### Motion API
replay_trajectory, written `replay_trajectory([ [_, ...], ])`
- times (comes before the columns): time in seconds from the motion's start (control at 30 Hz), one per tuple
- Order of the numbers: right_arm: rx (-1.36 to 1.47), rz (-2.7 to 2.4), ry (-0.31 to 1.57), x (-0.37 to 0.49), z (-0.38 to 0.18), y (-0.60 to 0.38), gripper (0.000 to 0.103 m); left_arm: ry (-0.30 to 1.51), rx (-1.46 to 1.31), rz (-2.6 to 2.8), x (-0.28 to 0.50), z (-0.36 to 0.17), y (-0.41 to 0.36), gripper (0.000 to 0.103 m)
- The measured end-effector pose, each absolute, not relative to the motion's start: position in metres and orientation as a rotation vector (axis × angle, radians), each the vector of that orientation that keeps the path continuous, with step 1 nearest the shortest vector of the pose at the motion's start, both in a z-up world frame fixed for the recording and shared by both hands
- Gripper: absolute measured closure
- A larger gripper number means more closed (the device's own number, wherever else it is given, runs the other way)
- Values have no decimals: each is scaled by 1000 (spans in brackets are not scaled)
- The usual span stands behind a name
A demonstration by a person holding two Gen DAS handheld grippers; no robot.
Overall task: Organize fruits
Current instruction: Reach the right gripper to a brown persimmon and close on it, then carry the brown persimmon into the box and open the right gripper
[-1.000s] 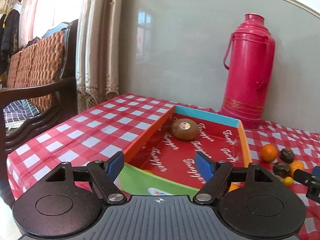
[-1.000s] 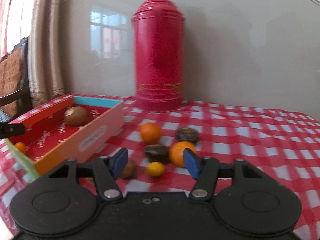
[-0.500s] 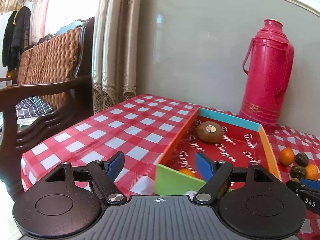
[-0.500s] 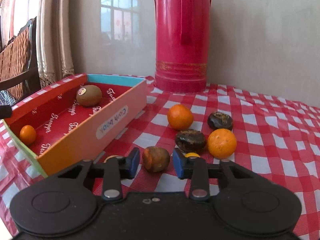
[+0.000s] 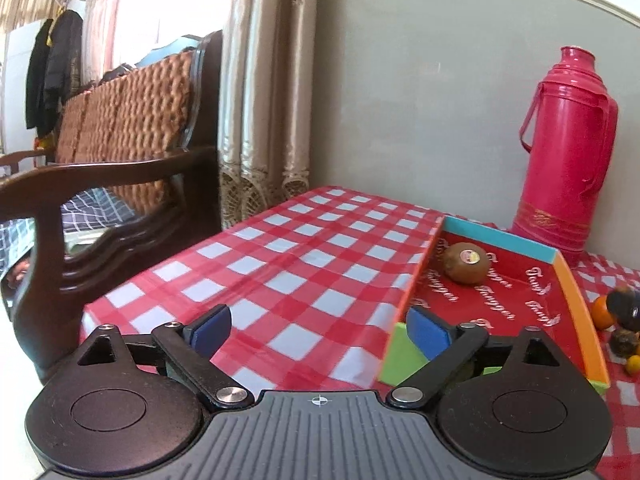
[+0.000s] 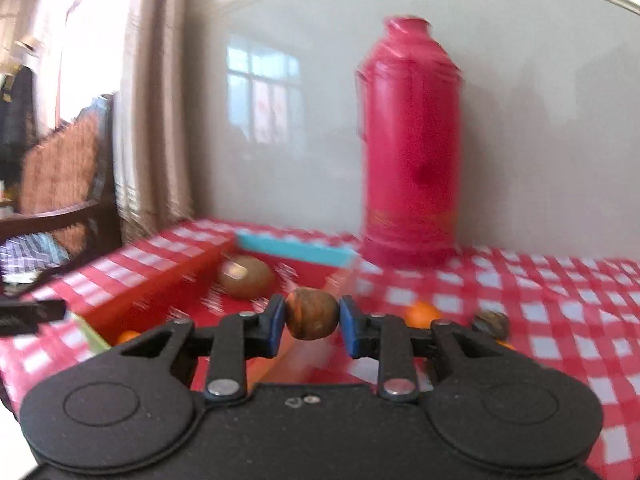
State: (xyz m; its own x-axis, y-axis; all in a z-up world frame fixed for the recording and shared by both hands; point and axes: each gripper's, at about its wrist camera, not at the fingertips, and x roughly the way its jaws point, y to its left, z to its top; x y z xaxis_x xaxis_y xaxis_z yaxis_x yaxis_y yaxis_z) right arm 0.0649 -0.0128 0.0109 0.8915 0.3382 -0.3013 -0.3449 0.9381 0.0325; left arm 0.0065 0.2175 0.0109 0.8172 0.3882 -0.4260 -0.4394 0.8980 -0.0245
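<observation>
My right gripper [image 6: 312, 320] is shut on a small brown fruit [image 6: 312, 318] and holds it in the air just in front of the colourful shallow box [image 6: 296, 252]. A kiwi [image 6: 245, 277] with a sticker and a small orange [image 6: 128, 336] lie on the box's red floor. My left gripper [image 5: 318, 332] is over the checked cloth to the left of the box [image 5: 580, 320]. Its jaws are opening and nothing is between them. The kiwi [image 5: 466, 263] lies at the box's far end.
A tall pink thermos [image 6: 412, 140] stands behind the box by the wall. An orange [image 6: 422, 314] and a dark fruit [image 6: 490, 322] lie on the cloth to the right of the box. A dark wooden chair [image 5: 120, 176] and curtains stand beyond the table's left edge.
My right gripper closed on the brown fruit and carried it up and left toward the box. My left gripper drew left away from the box and its jaws widened.
</observation>
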Motion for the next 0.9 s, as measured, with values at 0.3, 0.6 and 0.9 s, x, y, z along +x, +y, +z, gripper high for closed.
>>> replay_trajectory([
  [0.3,-132,474,339,59,-1,46,52,440,-149,484,-6,10,242,4],
  [0.6,-42,283,230,50,17,-14,26,408,-145,411,0,17,214,4],
  [0.9,142,36,277,58,22,-121,19,384,-90,271,10,26,147,4],
])
